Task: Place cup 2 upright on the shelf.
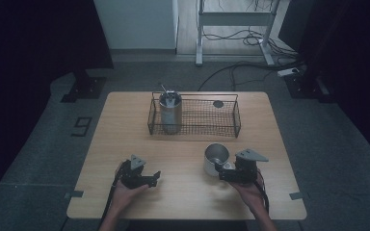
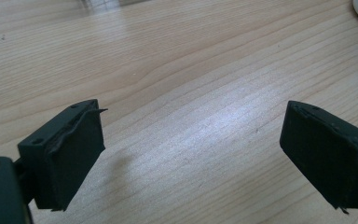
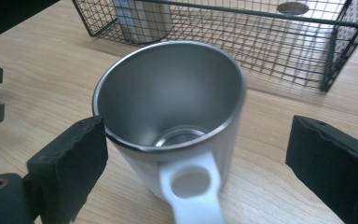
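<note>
- Table (image 1: 183, 192): a light wooden top seen from above, carrying a wire basket at its far middle and a mug on the near right.
- Steel mug (image 1: 216, 158): a metal cup with a white outer wall and a white handle (image 3: 192, 186) pierced by a round hole. It stands upright on the table, just in front of the basket's right half; its handle points toward the right hand-held gripper.
- Right hand-held gripper (image 1: 227, 171): held in the person's right hand (image 1: 251, 190) at the near right of the table. In the right gripper view its two black jaws stand spread, one on each side of the mug. The left jaw lies close against the rim; whether it touches cannot be told. The right jaw is well apart from the mug wall.
- Left hand-held gripper (image 1: 153, 177): held in the person's left hand (image 1: 125, 192) at the near left, low over bare wood. Its jaws are spread wide with nothing between them.
- Wire basket (image 1: 236, 118): a black mesh basket, oblong, resting on the table.
- Metal cylinder (image 1: 170, 113): a tall steel container standing upright in the left end of the basket, with a thin utensil (image 1: 165, 89) leaning out of its top.
- Small dark disc (image 1: 218, 104): at the basket's far right corner.
</note>
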